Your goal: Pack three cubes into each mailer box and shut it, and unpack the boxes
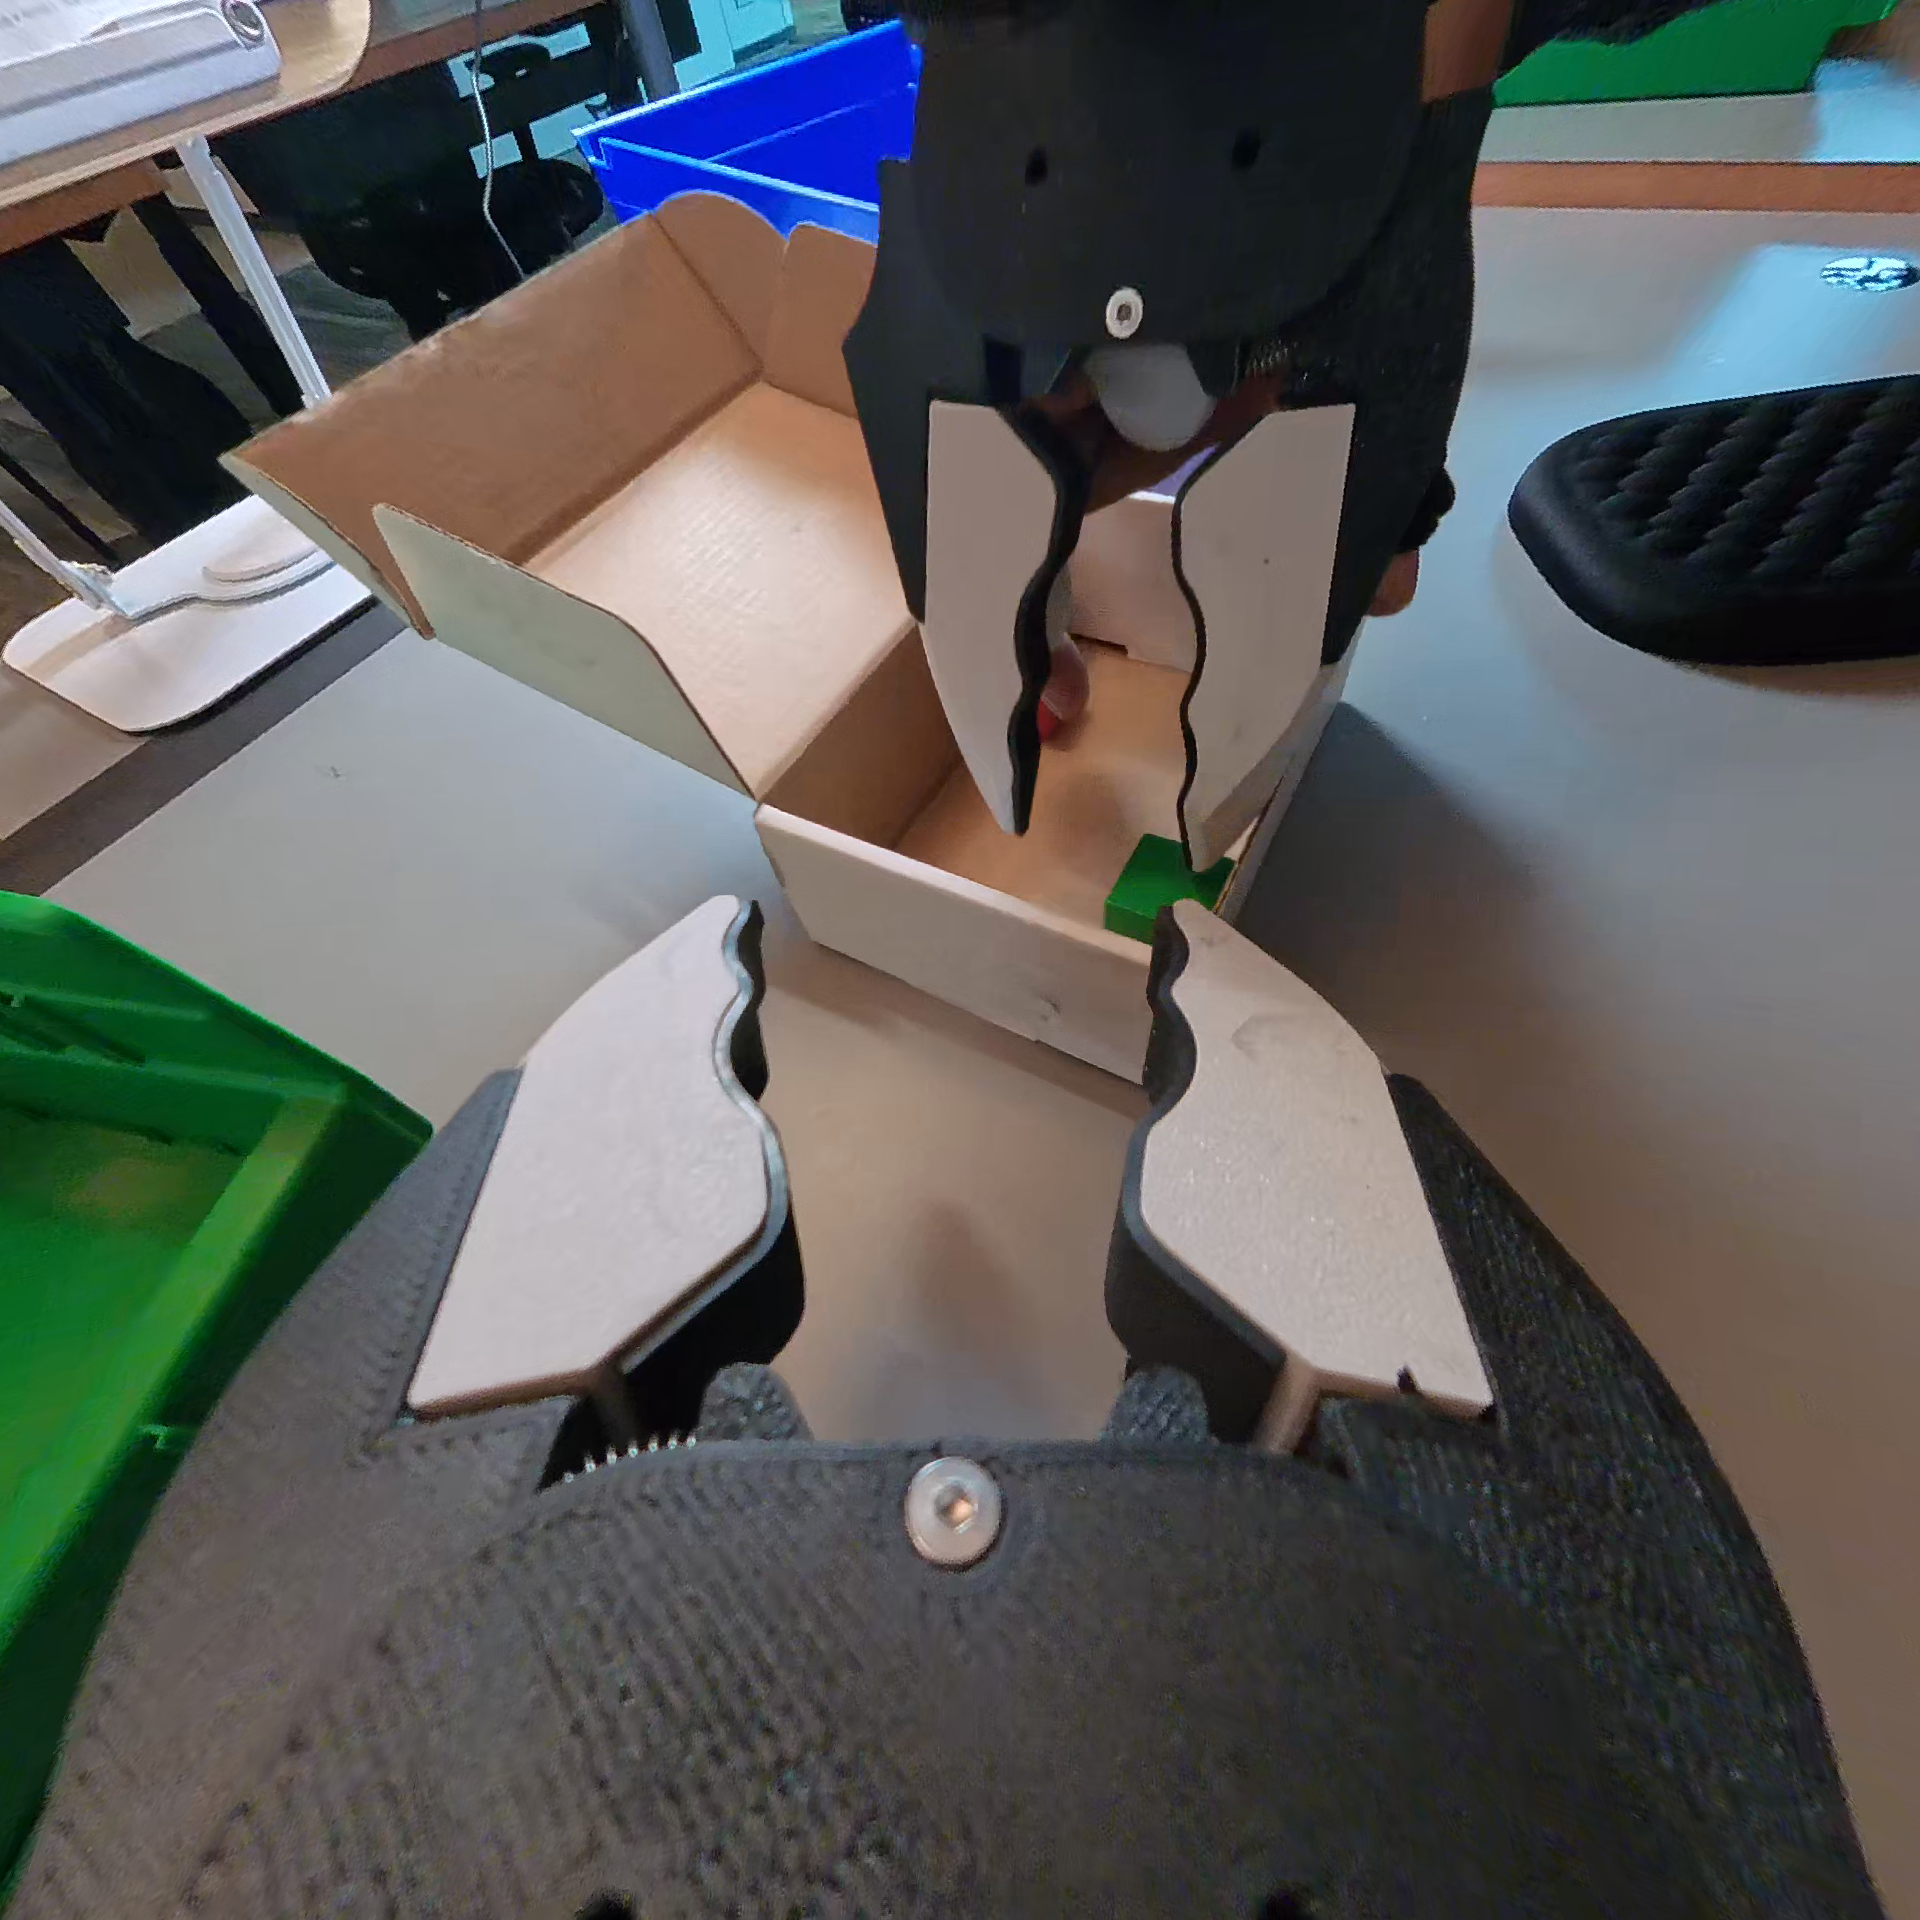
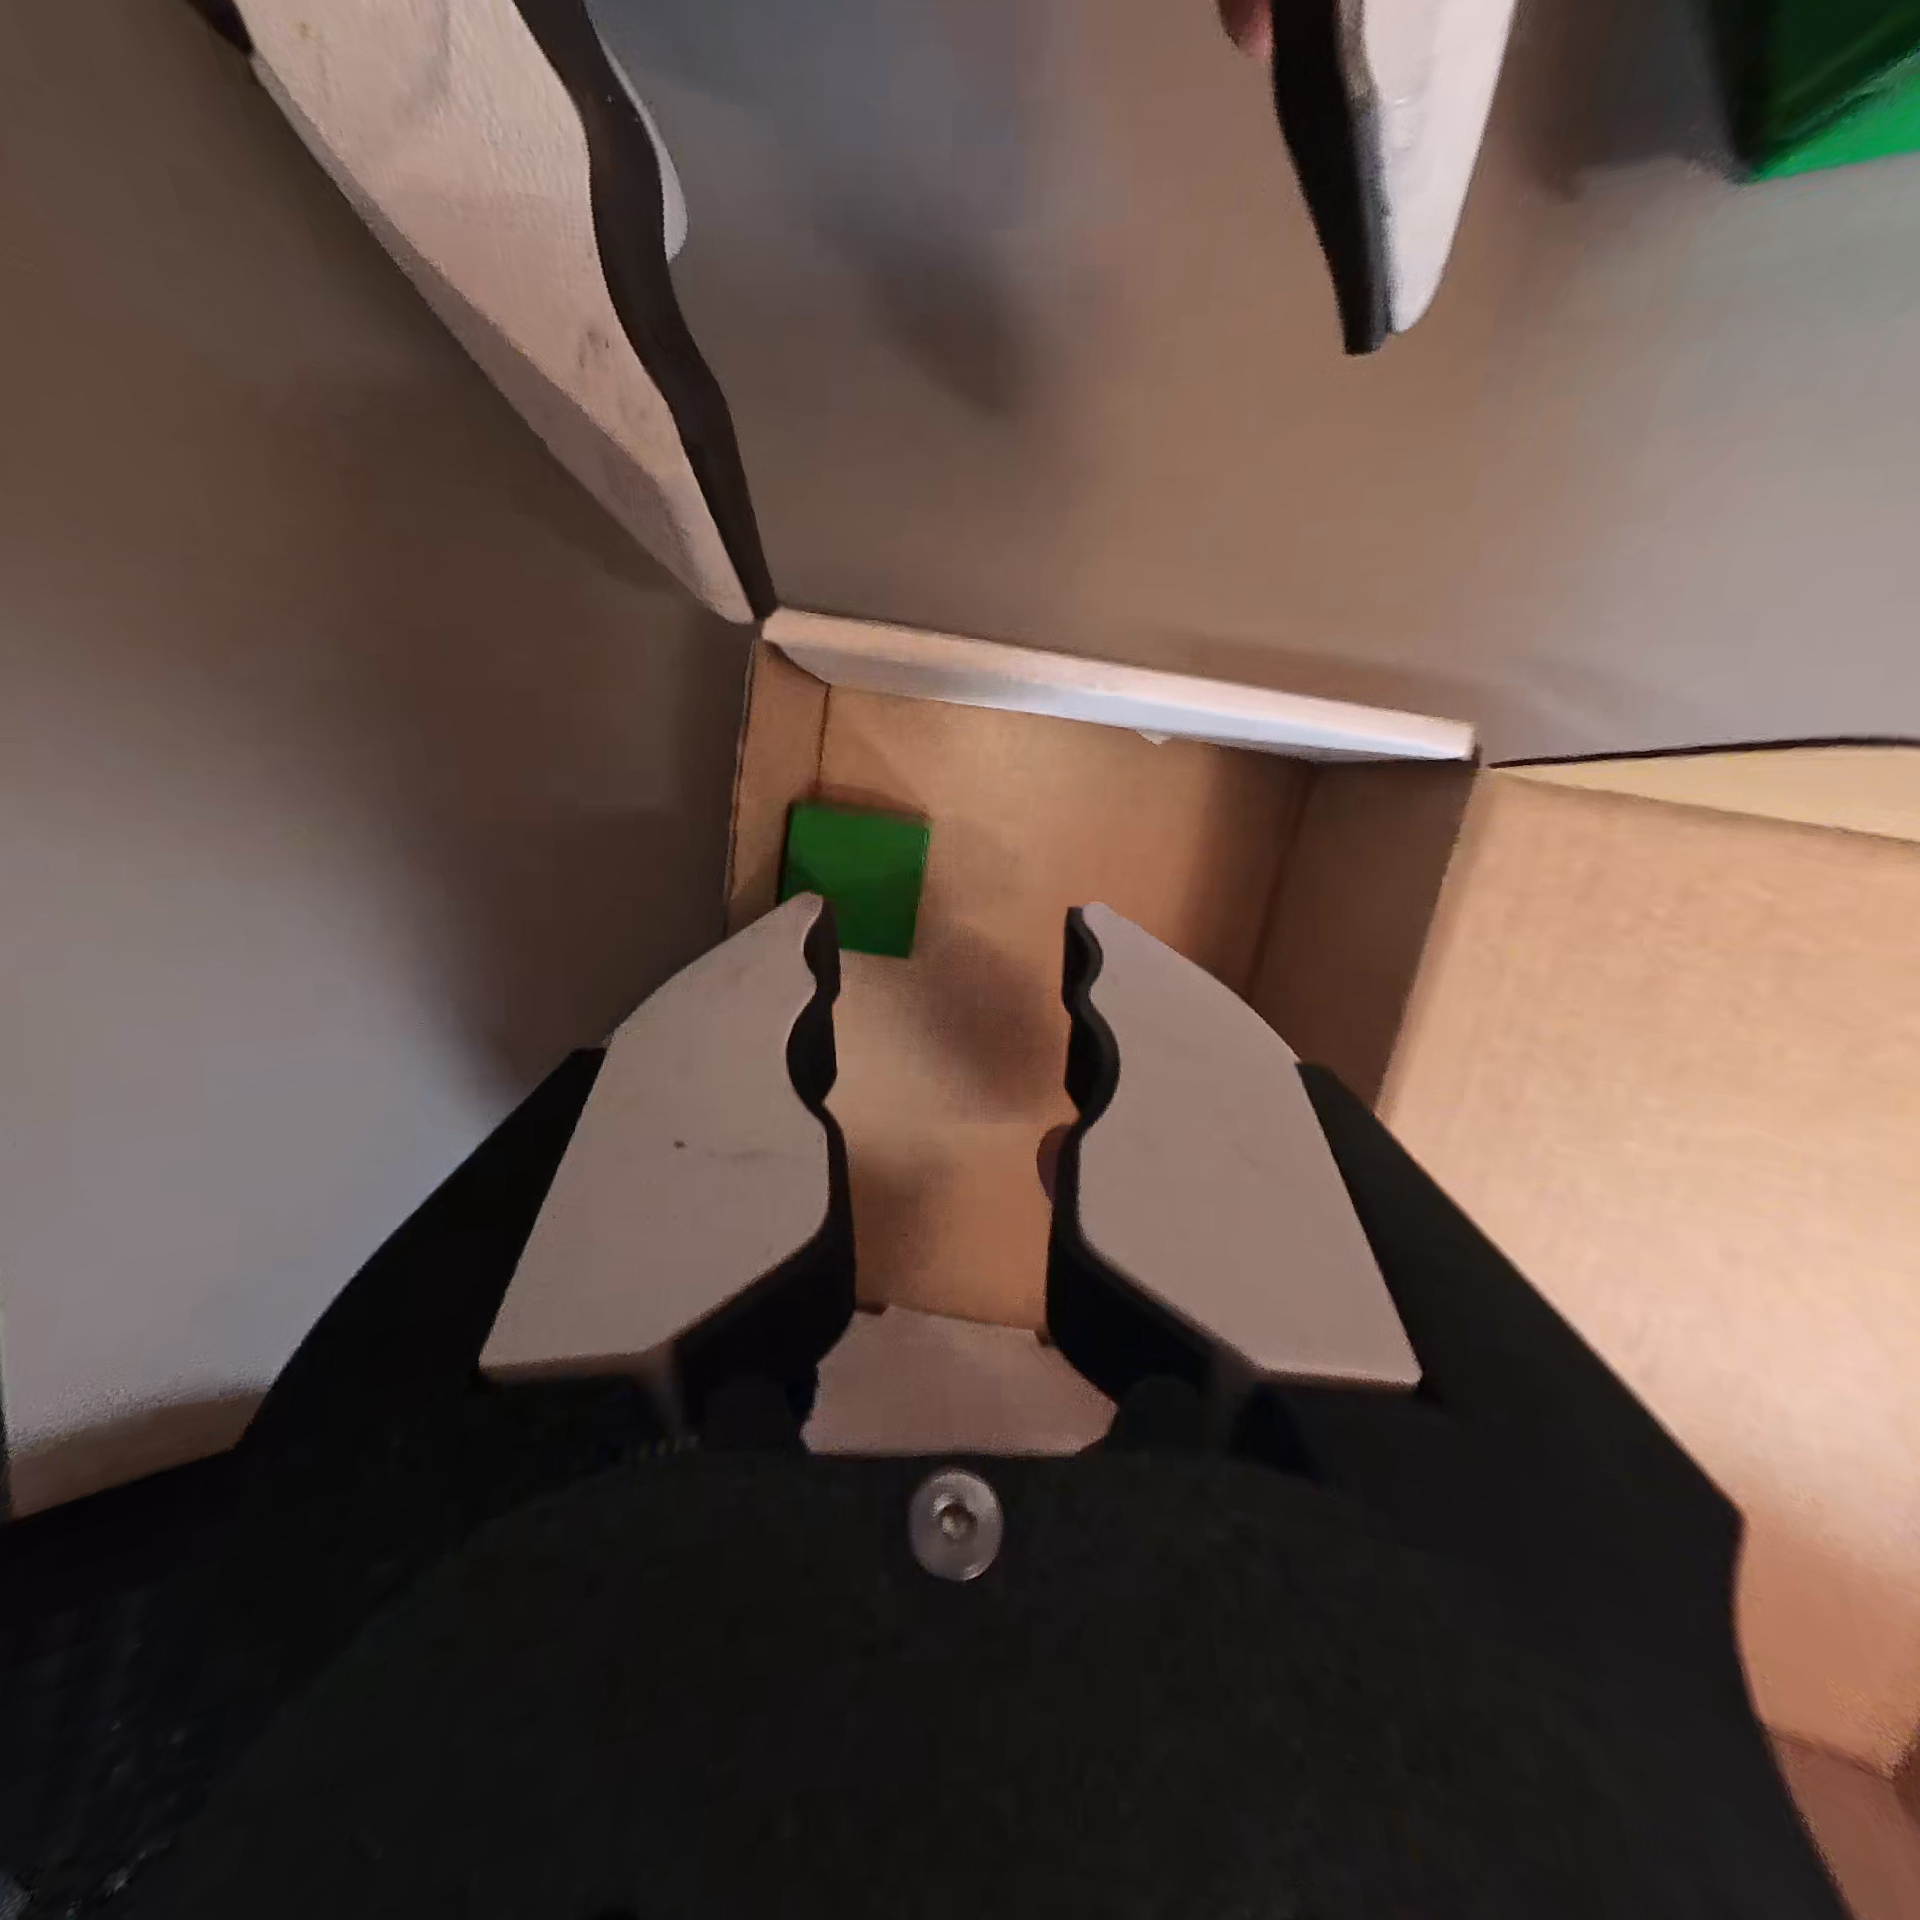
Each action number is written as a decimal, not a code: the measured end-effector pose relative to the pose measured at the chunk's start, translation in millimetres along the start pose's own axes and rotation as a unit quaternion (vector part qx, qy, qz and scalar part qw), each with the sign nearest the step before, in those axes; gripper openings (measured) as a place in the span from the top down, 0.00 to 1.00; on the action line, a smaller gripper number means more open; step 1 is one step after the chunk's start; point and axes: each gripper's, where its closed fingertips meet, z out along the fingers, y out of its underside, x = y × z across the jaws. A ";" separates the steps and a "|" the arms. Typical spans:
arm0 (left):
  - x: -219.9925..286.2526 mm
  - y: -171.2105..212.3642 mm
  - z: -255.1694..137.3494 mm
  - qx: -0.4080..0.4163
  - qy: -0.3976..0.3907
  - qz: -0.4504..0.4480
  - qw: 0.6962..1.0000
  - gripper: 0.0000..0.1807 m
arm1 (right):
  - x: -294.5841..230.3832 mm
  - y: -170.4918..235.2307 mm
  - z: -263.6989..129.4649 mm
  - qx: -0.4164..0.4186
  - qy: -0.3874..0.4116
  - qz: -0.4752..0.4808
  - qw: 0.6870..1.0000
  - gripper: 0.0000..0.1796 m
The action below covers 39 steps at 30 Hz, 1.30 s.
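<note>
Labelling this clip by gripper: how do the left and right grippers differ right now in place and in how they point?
The right gripper hangs over the open mailer box, fingertips down inside it near the green cube; the left gripper stays outside, over the table in front of the box. The right points steeply down; the left points forward along the table. Both are open and hold nothing.

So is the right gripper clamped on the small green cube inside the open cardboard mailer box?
No, the right gripper is open and empty above the box floor, with the green cube beside its left fingertip.
</note>
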 end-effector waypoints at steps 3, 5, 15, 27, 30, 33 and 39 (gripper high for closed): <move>-0.4 0.7 0.1 -0.002 0.000 0.001 1.000 0.61 | -4.5 -2.9 6.1 0.009 -0.035 0.018 0.999 0.77; -0.8 0.7 -0.2 -0.002 -0.001 0.002 1.000 0.61 | -4.9 -3.8 7.2 0.010 -0.043 0.022 0.999 0.77; -0.5 1.4 -0.1 -0.004 0.000 0.004 1.000 0.61 | 3.0 -3.5 -1.6 0.016 -0.007 0.013 1.000 0.80; -1.3 2.3 -0.2 -0.006 0.000 0.003 1.000 0.62 | -1.7 -6.7 6.7 0.025 -0.030 0.026 0.999 0.88; -0.6 3.1 0.3 -0.008 0.001 0.005 1.000 0.62 | 5.6 -1.2 4.5 0.011 -0.001 0.008 1.000 0.99; -0.6 3.0 0.1 -0.008 0.001 0.005 1.000 0.62 | 5.9 0.0 3.0 0.013 -0.003 -0.001 1.000 0.96; -1.1 3.3 -0.2 -0.009 0.001 0.006 1.000 0.62 | 0.7 -7.4 -0.5 0.023 -0.029 0.023 0.999 0.82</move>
